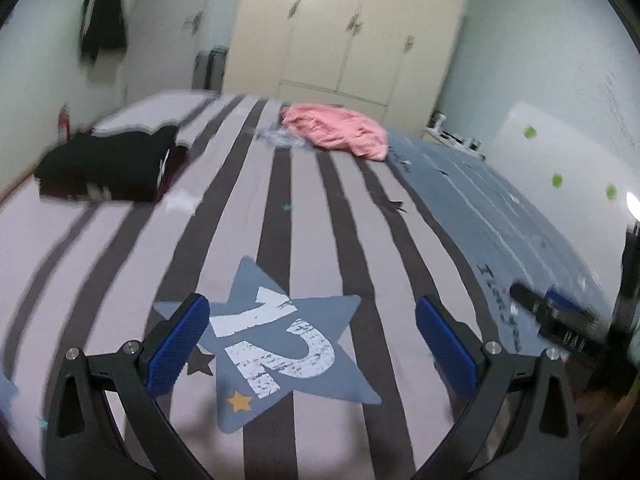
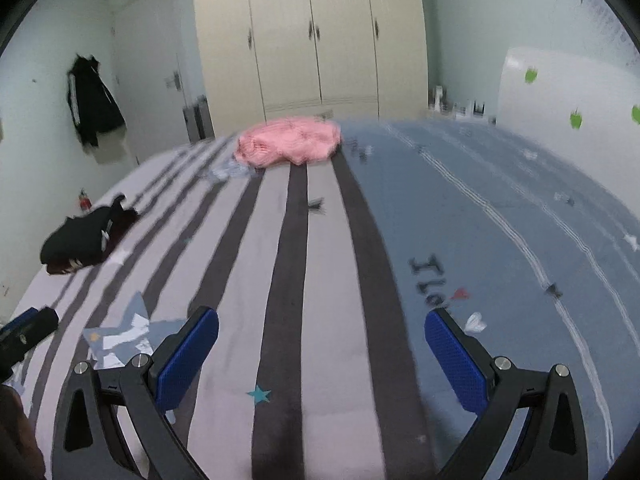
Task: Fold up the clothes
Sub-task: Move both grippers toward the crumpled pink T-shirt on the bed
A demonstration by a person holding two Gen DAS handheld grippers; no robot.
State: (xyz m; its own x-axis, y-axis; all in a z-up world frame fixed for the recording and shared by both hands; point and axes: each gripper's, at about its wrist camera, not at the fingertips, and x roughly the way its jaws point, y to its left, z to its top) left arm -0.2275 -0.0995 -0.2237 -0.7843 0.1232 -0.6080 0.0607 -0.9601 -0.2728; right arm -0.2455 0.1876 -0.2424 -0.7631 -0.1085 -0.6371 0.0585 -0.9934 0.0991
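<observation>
Pink clothing is heaped at the far end of the striped bedsheet, with dark folded clothes seen far left. Both the left gripper and right gripper are held wide open above the sheet, nothing between their jaws. A white "2" is printed on a blue star near the left gripper; dark lettering further right is too blurred to be read.

Both wrist cameras hover low over the grey-striped bed, facing the cream wardrobe; both show the crumpled pink garment.
</observation>
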